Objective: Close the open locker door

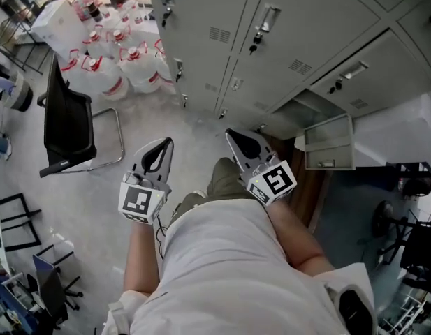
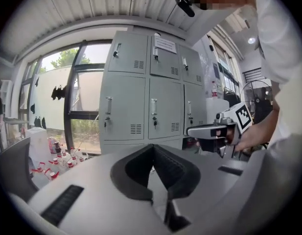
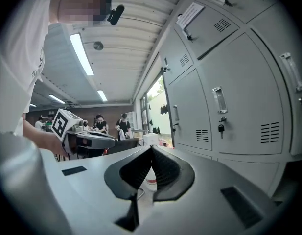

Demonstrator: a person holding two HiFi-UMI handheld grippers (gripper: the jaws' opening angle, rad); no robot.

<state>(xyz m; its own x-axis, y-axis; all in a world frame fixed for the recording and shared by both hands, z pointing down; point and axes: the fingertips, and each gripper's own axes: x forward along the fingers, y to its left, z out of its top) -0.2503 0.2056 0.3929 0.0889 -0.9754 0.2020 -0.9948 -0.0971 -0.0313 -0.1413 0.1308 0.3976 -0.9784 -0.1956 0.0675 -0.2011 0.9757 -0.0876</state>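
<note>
Locker door (image 1: 329, 143) hangs open in the bottom row of lockers (image 1: 285, 54), ahead to my right. I carry left gripper (image 1: 165, 144) and right gripper (image 1: 230, 133) closed and empty, since I judge a push suffices.

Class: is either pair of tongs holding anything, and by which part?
Nothing is held. The left tongs and the right tongs are both shut and empty, clear of the open locker door.

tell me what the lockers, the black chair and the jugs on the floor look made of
Lockers: likely painted sheet metal, matte grey, with stamped vent slots.
Black chair: dark seat, probably plastic or fabric, on a bent metal tube frame.
Jugs: translucent plastic, judging by cloudy see-through walls.
</note>
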